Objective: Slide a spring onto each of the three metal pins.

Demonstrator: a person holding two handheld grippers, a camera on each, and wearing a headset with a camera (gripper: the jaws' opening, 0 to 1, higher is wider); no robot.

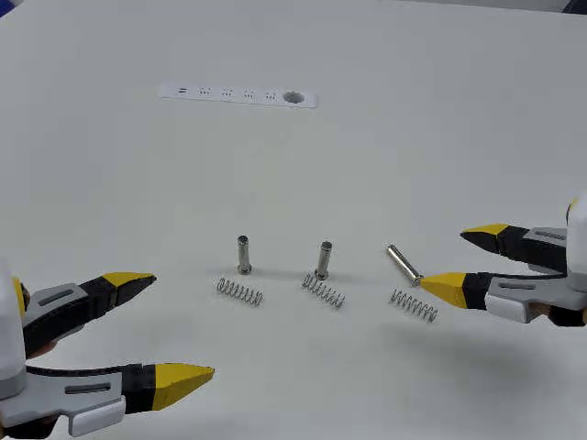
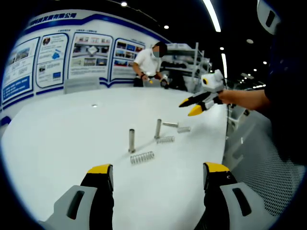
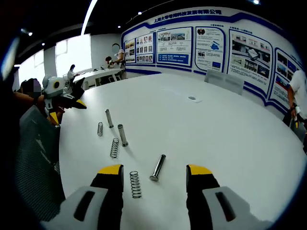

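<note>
left gripper (image 1: 182, 324) and right gripper (image 1: 444, 259) hold jaws apart, empty; right pin (image 1: 403, 265) lies flat, two stand; springs (image 1: 239, 291) lie just nearer.

A: Pins?
B: Left pin (image 1: 243, 255) and middle pin (image 1: 324, 260) stand upright on the white bench (image 1: 110, 165). Right pin (image 1: 404, 265) lies flat, at an angle.
A: Springs?
B: Three, all lying loose on the bench. Left spring (image 1: 239, 291) just in front of the left pin, middle spring (image 1: 323, 291) at the middle pin's foot, right spring (image 1: 413, 305) just in front of the right pin.
A: Tongs?
B: Left tongs (image 1: 182, 325) low left, jaws wide apart, empty, well apart from the parts. Right tongs (image 1: 444, 259) at right, jaws apart, lower tip just beside the right pin's near end. Contact unclear.
A: Else?
B: White strip (image 1: 238, 94) far back.
</note>
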